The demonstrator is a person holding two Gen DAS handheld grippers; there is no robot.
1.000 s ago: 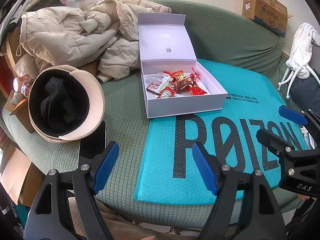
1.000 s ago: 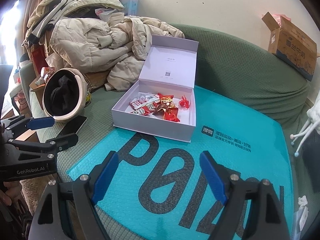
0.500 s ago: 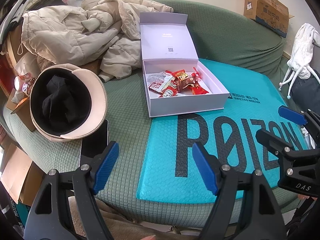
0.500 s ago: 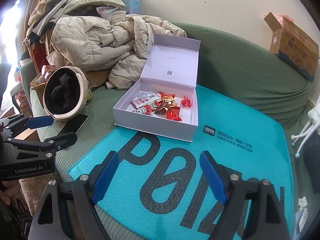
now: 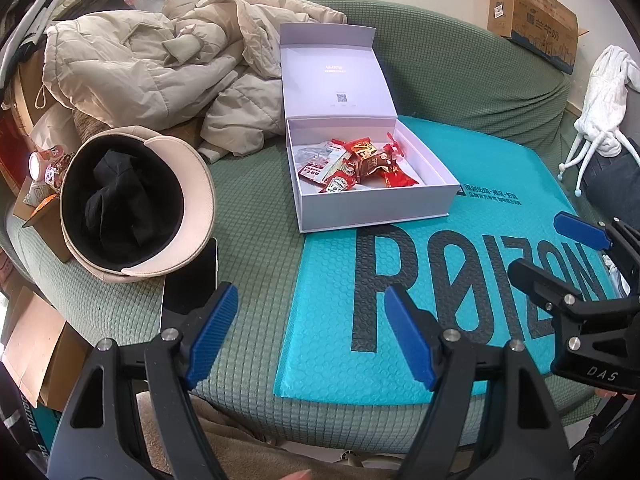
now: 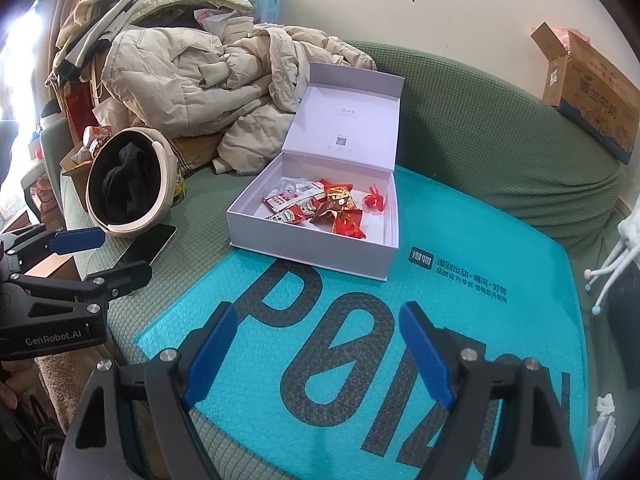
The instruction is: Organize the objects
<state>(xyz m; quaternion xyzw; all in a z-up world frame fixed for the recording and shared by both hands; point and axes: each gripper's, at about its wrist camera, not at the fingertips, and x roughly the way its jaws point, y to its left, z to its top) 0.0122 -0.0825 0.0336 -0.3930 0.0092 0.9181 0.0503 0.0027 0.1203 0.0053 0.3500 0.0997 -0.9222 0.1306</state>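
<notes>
A white lidded box [image 5: 372, 208] [image 6: 304, 248] stands open on a green-covered sofa, its lid upright behind it. Inside lie several red and brown snack packets [image 5: 352, 168] [image 6: 320, 208]. The box rests partly on a teal bubble mailer [image 5: 440, 300] [image 6: 400, 340] printed with large dark letters. My left gripper [image 5: 310, 320] [image 6: 104, 254] hovers open over the sofa's near edge, nothing between its blue pads. My right gripper [image 6: 318, 336] [image 5: 560, 244] is open over the mailer, also empty. Both sit well short of the box.
A beige cap [image 5: 132, 204] [image 6: 128, 184] with dark cloth inside lies left of the box, a dark phone [image 5: 190, 276] [image 6: 150, 242] beside it. Beige puffer jackets [image 5: 152, 68] pile up behind. A cardboard carton [image 5: 528, 12] sits on the sofa back; white cloth [image 5: 604, 96] hangs right.
Only a very slight drift of both views. Both grippers stay open and nothing on the sofa has moved.
</notes>
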